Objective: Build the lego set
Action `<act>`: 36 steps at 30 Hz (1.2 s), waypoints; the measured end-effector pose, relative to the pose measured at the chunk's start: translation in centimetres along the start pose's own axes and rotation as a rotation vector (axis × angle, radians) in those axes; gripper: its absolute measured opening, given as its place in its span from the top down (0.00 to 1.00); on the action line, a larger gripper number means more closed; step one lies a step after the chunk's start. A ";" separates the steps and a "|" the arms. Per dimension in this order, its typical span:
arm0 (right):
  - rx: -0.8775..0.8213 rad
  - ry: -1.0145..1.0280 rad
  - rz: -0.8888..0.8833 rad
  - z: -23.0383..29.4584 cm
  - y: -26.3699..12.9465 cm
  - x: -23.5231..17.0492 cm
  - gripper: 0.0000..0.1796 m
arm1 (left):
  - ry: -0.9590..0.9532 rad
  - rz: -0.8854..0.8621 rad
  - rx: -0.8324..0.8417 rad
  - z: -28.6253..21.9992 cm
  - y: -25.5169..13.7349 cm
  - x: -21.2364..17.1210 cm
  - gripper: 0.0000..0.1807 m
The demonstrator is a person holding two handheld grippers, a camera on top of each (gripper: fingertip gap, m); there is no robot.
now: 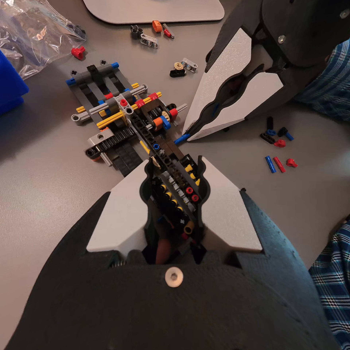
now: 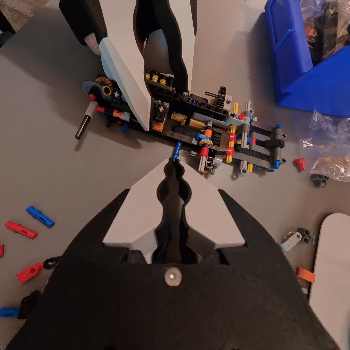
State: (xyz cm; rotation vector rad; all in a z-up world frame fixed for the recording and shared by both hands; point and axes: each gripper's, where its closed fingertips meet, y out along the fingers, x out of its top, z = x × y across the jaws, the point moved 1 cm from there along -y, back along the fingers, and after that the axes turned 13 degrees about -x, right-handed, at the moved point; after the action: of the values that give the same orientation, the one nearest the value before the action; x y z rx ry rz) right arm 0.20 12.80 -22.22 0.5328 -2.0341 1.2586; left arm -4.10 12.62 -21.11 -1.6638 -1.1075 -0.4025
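Observation:
A long Lego Technic chassis (image 1: pixel 132 121) of black, grey, yellow, red and blue parts lies on the grey table; it also shows in the right wrist view (image 2: pixel 208 121). My left gripper (image 1: pixel 175 161) is shut on the near end of the chassis, its fingers on either side; it shows in the right wrist view (image 2: pixel 166 106) too. My right gripper (image 2: pixel 173 160) is shut on a blue pin (image 2: pixel 177 150), whose free end touches the chassis side. In the left wrist view the right gripper (image 1: pixel 187 135) holds that pin (image 1: pixel 180 138) against the chassis.
Loose pins lie right of the chassis: blue (image 1: pixel 270 164), red (image 1: pixel 279 164), more red and black pieces (image 1: pixel 274 136). Small parts (image 1: pixel 149 36) lie by a white pad (image 1: pixel 155 11). A clear parts bag (image 1: pixel 34 34) and a blue bin (image 2: pixel 303 56) stand beside the chassis. Less than 4 cm separates the two grippers' tips.

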 end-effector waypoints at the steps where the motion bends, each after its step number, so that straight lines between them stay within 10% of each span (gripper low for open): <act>1: 0.010 0.002 0.000 0.0 0.0 0.0 1.00 | 0.000 -0.001 0.000 0.0 0.0 0.0 0.75; 36: -0.102 0.061 0.026 -0.2 0.9 0.8 1.00 | 0.003 -0.026 0.015 0.2 -0.1 0.1 0.75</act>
State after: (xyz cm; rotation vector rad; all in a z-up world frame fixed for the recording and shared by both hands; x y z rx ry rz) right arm -0.90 13.35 -22.12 0.4165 -2.0476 1.1645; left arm -4.15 12.90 -21.07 -1.6370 -1.1279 -0.4127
